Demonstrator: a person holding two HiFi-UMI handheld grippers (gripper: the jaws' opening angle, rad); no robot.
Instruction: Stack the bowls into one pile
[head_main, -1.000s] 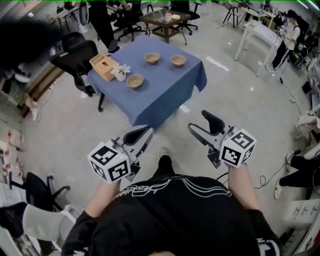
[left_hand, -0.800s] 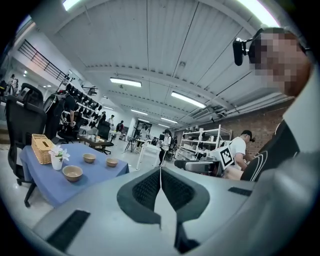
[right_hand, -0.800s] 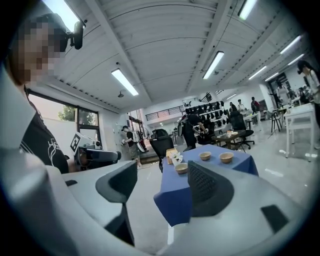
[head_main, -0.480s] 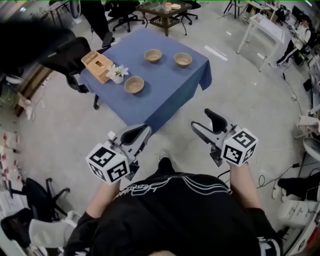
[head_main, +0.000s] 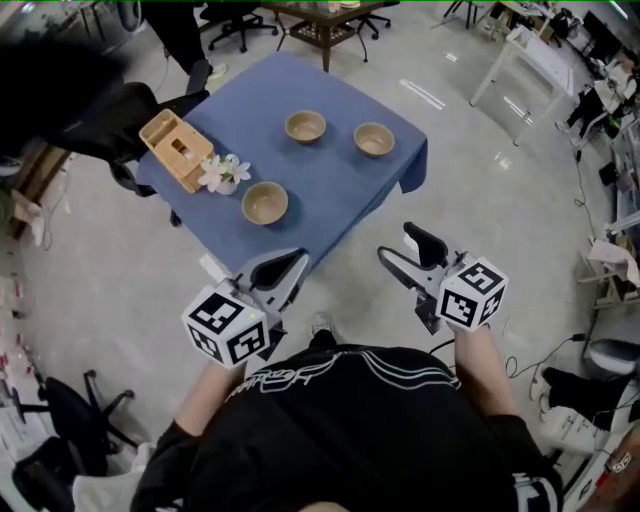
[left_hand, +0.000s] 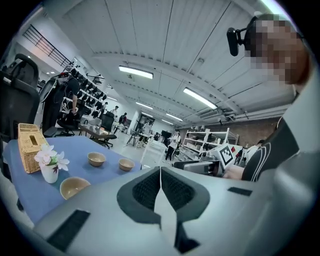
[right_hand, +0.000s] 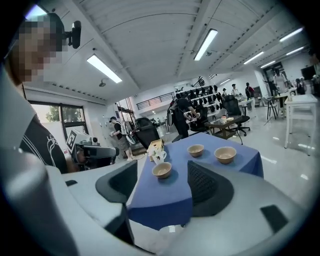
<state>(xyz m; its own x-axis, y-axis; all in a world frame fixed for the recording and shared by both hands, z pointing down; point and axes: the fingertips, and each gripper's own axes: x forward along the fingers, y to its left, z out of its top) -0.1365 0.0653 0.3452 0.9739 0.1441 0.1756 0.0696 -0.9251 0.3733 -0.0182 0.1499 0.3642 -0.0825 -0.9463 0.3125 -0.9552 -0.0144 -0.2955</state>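
While the table (head_main: 335, 195) drew nearer at 12 o'clock, its three bowls (head_main: 265, 203) lay unstacked, the left gripper (head_main: 292, 266) closed empty, the right gripper (head_main: 406, 249) open.

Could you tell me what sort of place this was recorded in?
Probably an open-plan office or lab workspace. A black office chair stands beside the blue-clothed table, a white desk stands beyond it, and shelving racks sit under ceiling strip lights.

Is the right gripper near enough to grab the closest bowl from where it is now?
Probably not. The right gripper, jaws apart, hangs over the floor, short of the table; the nearest bowl sits further in. Nothing blocks the way.
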